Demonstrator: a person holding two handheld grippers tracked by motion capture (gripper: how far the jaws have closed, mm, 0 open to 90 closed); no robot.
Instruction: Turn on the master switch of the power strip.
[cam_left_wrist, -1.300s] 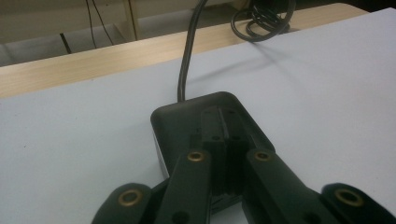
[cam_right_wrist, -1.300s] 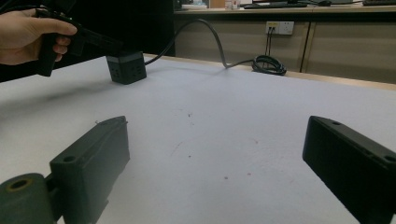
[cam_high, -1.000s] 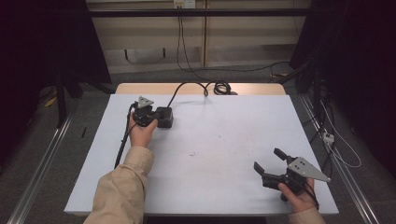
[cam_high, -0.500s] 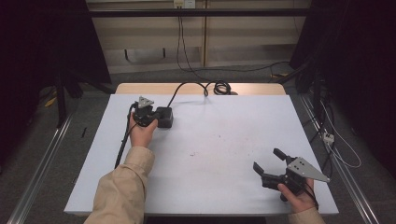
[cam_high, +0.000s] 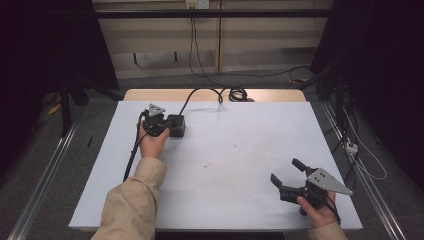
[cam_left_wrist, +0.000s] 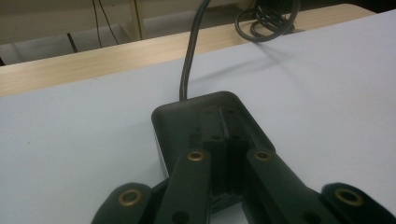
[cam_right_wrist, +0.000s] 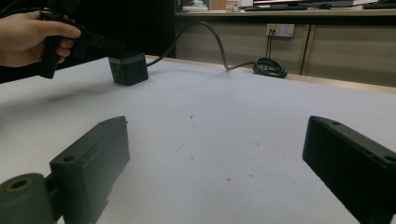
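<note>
A black box (cam_high: 177, 125) with a thick cable (cam_high: 199, 93) stands on the white table (cam_high: 235, 145) at the back left. My left gripper (cam_high: 168, 127) is shut, and its joined jaws lie flat on the box's top (cam_left_wrist: 182, 122). In the left gripper view the left gripper (cam_left_wrist: 224, 122) has nothing visible between its jaws. At the front right, a hand holds my right gripper (cam_high: 285, 171) just above the table, open. The right gripper view shows the right gripper (cam_right_wrist: 217, 128) spread wide over bare table, with the box (cam_right_wrist: 128, 68) far off.
The box's cable ends in a coil (cam_high: 236, 93) on the wooden strip (cam_high: 150, 95) behind the white surface. Faint small stains (cam_high: 212, 164) mark the table's middle. Metal rails (cam_high: 45, 175) run along both sides on the floor.
</note>
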